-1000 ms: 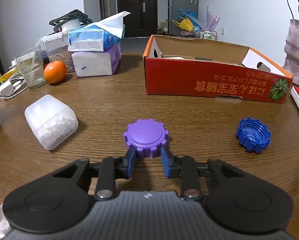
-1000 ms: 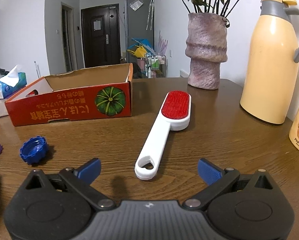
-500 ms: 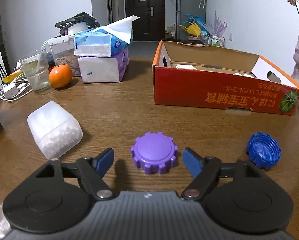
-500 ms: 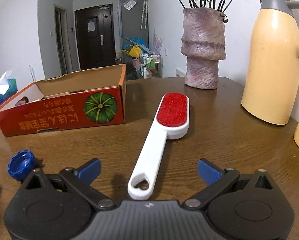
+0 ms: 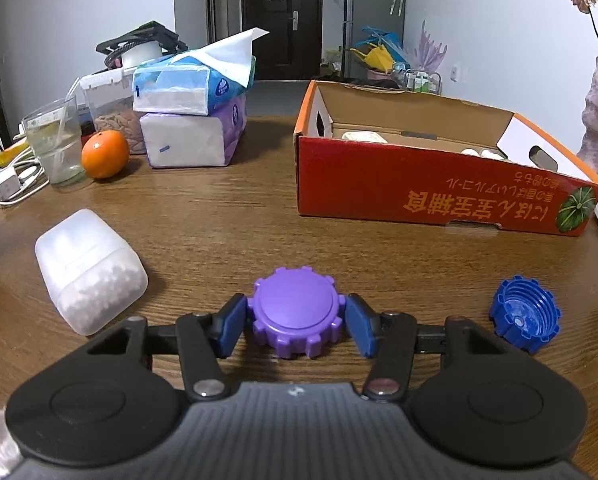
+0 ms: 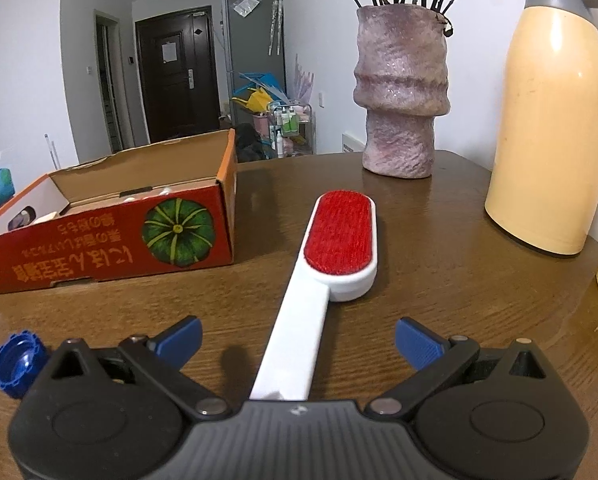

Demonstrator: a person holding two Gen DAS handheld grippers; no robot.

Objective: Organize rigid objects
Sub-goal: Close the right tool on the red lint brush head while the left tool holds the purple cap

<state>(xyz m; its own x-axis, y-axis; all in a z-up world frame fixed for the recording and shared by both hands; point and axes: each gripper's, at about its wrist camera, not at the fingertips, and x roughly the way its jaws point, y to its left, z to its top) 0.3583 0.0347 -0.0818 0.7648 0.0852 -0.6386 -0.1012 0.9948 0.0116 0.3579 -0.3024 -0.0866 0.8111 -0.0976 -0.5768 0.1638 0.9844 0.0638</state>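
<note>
While we looked along the left gripper (image 5: 295, 326), its two blue pads (image 5: 230, 330) pressed on both sides of the purple cap (image 5: 297, 320), so it was closed on that cap near the bottom middle of the frame. The cap sat on the brown table (image 5: 219, 232). A blue cap (image 5: 525, 314) lay open side up at the lower right, well apart from the purple one. A white tub (image 5: 89, 270) lay on its side at the lower left. The red box (image 5: 439, 192) stood at the middle right, open on top, with some pale things inside that we could not make out. An orange (image 5: 105, 154) sat at the upper left beside a glass (image 5: 55, 144). From the right gripper (image 6: 299, 340), we saw its pads spread wide and holding nothing. The white brush (image 6: 319, 280) with the red pad ran up the middle of the frame, its handle between the open pads but not touching them. The red box (image 6: 111, 236) was at the left, a vase (image 6: 401, 92) at the top middle, and a yellow jug (image 6: 555, 120) at the right.
</note>
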